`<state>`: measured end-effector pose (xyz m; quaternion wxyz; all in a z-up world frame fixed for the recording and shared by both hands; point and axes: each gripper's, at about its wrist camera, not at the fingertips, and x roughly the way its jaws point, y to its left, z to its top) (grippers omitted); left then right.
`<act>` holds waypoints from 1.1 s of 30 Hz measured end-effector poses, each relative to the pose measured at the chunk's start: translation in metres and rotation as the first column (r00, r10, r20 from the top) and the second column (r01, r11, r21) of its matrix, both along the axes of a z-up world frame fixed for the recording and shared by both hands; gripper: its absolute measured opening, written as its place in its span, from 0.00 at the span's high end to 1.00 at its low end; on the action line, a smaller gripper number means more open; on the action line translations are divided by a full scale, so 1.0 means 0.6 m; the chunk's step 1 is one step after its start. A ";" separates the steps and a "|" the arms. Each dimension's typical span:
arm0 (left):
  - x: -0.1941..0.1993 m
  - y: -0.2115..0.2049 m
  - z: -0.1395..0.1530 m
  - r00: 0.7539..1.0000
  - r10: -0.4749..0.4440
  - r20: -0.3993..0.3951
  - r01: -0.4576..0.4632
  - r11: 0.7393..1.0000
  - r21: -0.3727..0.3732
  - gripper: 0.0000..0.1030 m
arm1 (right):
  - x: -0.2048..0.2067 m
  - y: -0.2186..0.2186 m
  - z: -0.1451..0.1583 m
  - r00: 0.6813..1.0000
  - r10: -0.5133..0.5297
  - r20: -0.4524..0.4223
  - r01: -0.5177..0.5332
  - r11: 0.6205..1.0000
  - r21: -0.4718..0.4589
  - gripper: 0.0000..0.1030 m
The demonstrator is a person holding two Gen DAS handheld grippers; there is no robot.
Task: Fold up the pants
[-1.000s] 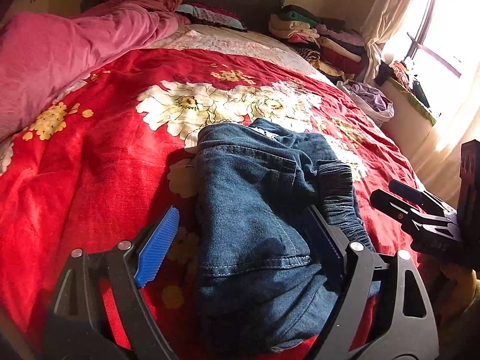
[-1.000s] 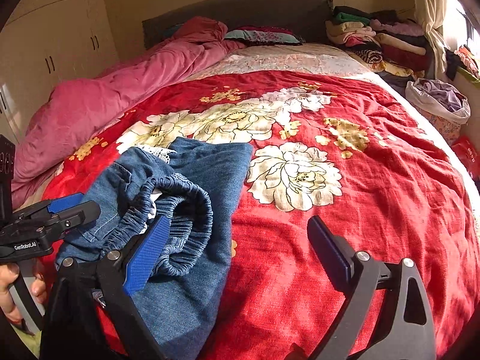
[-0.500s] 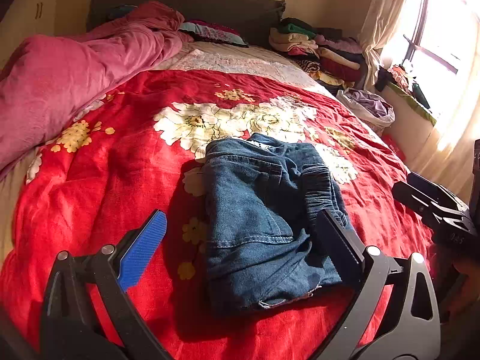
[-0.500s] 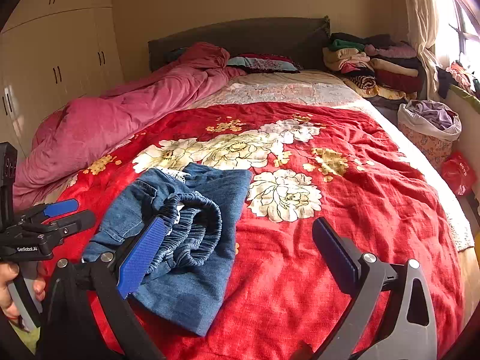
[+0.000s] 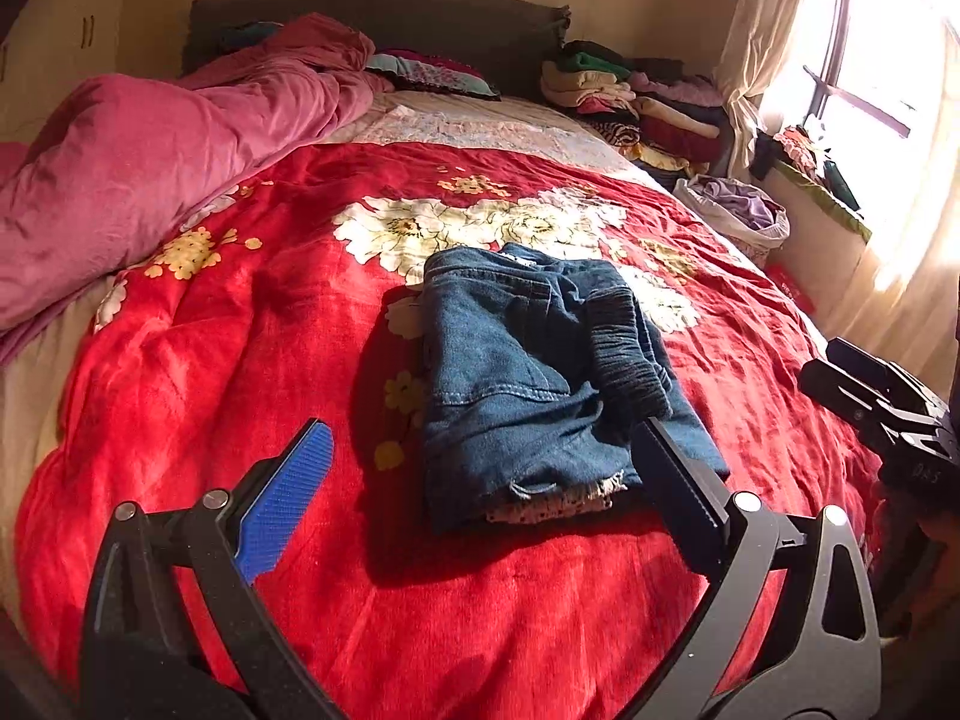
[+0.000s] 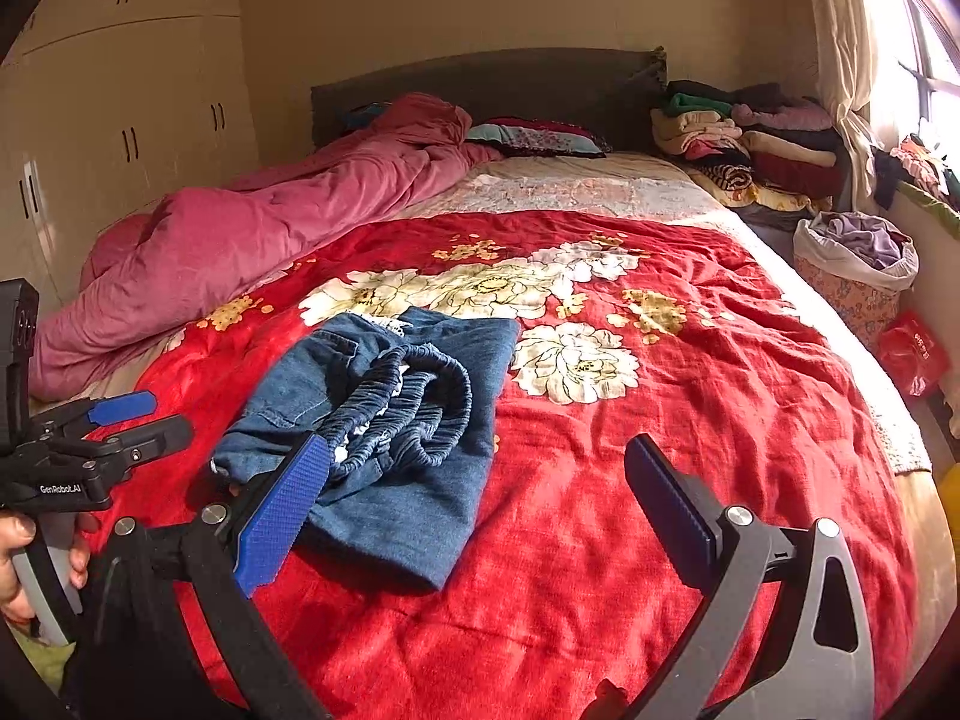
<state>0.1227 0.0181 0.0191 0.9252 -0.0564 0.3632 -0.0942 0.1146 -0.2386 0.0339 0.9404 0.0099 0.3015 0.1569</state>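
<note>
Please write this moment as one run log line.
pants: folded, on red blanket | left gripper: open, empty | right gripper: open, empty

A red floral blanket (image 6: pixel 660 480) covers the bed, a rumpled pink duvet (image 6: pixel 252 240) alongside; folded clothes (image 6: pixel 750 138) stacked near the curtained window (image 5: pixel 870 60).

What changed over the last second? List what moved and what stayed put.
Both grippers have drawn back from the folded jeans: the left gripper and right gripper now frame them from farther off. Their jaws have just been opening, gripping nothing. The jeans lie folded in the same spot on the red blanket; the pink duvet and clothes pile are unchanged.
</note>
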 end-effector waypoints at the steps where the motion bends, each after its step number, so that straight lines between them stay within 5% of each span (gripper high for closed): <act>1: -0.004 0.000 -0.001 1.000 0.003 0.000 -0.003 1.000 0.003 0.09 | -0.004 0.000 0.000 1.000 0.000 0.000 0.000 1.000 -0.003 0.04; 33: -0.108 -0.004 -0.055 0.997 0.051 -0.049 -0.050 0.998 0.031 0.09 | -0.113 0.025 -0.066 0.999 -0.024 -0.026 0.021 0.995 -0.096 0.04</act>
